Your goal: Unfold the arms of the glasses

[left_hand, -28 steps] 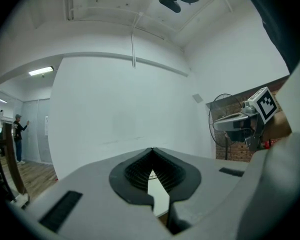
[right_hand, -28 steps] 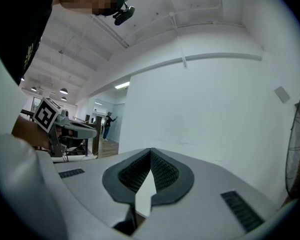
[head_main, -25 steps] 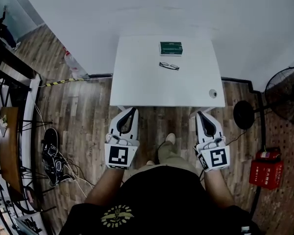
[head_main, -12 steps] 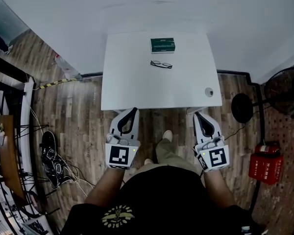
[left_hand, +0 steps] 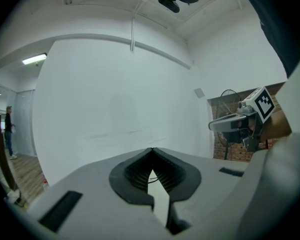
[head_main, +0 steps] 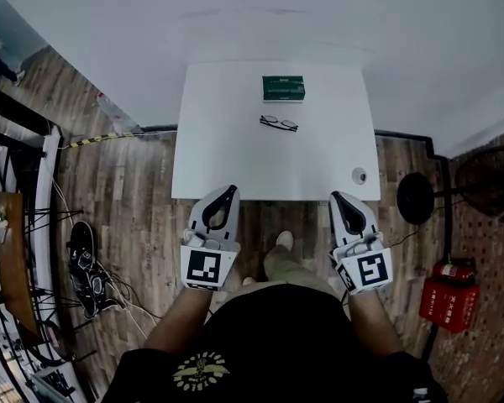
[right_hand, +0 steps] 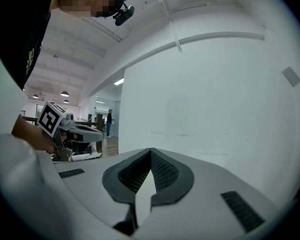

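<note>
- Left gripper (left_hand: 151, 150), white body with black ribbed pads: jaws clenched tip to tip, nothing gripped between them. It is held level over the wooden floor, its tip at the near edge of the table.
- Right gripper (right_hand: 150, 149), same make: jaws likewise closed on themselves and empty. Its tip is at the same near edge, well apart from the left gripper, towards the table's right corner.
- Black-and-white marker cubes (head_main: 203, 267): one at the rear of each gripper, close to the person's forearms.
- White rectangular table (head_main: 235, 158): stands against a white wall, and both grippers point at it.
- Thin dark-framed glasses (head_main: 279, 123): lying flat on the table's far half, about mid-width, well apart from both grippers. Whether the arms are folded cannot be told.
- Dark green rectangular box (head_main: 283, 88): on the table just beyond the glasses, near the wall.
- Small round grey cap (head_main: 359, 175): set in the table's near right corner.
- Black shoe (head_main: 86, 254): on the wooden floor, left of the person.
- Red box (head_main: 449, 303): on the floor at the right.
</note>
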Tool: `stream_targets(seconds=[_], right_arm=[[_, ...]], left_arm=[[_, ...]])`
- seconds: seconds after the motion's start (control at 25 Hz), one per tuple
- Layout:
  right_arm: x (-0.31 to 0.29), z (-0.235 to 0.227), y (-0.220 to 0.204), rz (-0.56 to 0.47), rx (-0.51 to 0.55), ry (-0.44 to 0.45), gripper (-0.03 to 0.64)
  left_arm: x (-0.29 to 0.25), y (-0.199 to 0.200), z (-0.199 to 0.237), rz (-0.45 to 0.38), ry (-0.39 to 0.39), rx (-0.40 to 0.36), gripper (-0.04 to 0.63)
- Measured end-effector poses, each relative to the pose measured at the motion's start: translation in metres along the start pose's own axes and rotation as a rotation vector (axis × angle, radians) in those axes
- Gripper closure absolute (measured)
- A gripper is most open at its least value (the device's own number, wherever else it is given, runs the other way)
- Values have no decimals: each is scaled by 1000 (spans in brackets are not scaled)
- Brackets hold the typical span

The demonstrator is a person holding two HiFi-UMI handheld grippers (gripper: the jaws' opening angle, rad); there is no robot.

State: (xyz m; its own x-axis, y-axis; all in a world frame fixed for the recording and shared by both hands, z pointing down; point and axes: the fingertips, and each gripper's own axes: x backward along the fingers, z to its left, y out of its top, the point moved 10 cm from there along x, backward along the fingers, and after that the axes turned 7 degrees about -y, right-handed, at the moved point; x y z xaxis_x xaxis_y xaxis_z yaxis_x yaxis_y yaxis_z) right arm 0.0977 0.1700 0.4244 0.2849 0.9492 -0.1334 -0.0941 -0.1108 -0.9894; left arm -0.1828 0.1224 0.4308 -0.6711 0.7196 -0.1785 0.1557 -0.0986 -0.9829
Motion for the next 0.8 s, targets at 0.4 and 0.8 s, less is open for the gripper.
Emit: stream_targets(seconds=[0.4,0.8], right_arm=[[-51,-51,18,-48,-29,83,614],[-105,-104,22,-83,-106,175,614]], left_arm=[[-49,28,9,-15,52,-31,588],[-90,49,6,9,112,-87,588]])
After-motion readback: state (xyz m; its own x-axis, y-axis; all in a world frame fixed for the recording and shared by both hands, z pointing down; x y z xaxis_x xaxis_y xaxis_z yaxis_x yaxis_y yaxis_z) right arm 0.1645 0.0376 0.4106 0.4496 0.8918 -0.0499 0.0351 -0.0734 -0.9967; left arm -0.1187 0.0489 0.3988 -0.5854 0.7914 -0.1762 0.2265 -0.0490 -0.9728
